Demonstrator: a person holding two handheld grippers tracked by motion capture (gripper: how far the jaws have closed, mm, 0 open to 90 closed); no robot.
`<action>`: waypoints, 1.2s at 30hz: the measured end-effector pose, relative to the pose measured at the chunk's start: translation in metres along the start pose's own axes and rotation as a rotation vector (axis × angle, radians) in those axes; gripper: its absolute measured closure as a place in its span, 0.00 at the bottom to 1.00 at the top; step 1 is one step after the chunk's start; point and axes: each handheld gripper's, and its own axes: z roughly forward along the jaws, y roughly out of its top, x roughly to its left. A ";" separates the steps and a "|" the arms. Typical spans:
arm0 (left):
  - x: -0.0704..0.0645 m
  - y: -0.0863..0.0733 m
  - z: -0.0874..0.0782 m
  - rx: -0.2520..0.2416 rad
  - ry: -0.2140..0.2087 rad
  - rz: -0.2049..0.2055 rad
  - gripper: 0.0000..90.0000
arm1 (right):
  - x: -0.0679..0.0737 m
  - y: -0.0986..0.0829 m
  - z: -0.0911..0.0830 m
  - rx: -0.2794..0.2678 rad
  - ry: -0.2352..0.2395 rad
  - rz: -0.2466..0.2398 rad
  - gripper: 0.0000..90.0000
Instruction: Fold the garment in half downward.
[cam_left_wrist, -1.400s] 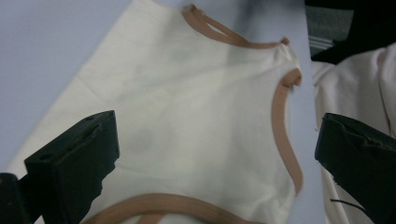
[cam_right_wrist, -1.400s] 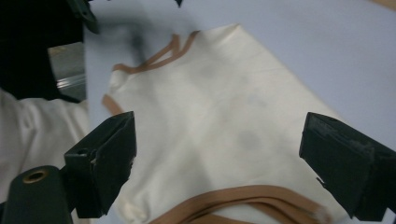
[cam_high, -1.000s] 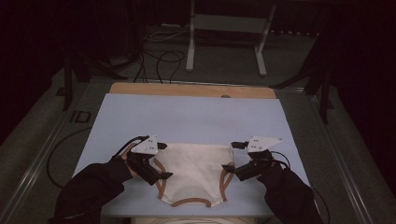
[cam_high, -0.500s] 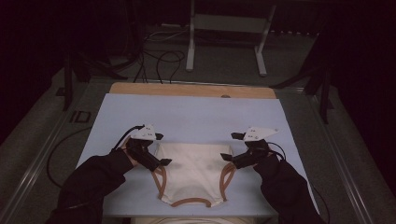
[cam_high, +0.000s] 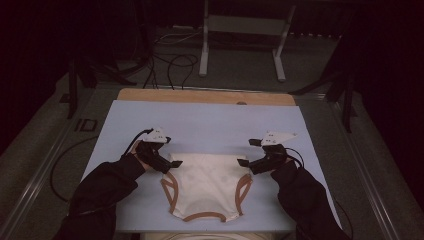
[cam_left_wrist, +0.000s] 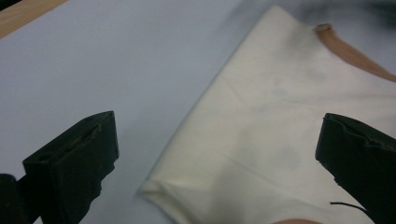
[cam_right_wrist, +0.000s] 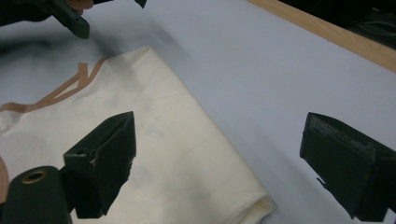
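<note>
Dark floor and cables fill the upper frame of the high view; below them sits my pale blue counter (cam_high: 210, 125). On it, at lower centre, lies a cream cloth garment with tan trim (cam_high: 207, 185), folded flat. My left tool (cam_high: 167, 162) stands wide open at its upper left corner, and my right tool (cam_high: 246, 164) stands wide open at its upper right corner, neither gripping. If I close too shallow, I judge I'd pinch only the top layer and the fold would slide apart.
</note>
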 end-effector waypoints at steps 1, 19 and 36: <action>0.002 -0.001 0.001 0.002 0.000 -0.005 0.00 | -0.002 -0.001 0.001 0.001 -0.001 0.011 0.12; 0.023 -0.030 0.021 0.109 0.033 -0.065 0.34 | -0.034 -0.033 0.035 0.151 -0.006 0.103 0.19; 0.027 -0.035 0.029 0.131 -0.003 -0.108 0.62 | -0.039 -0.045 0.046 0.242 -0.020 0.129 0.38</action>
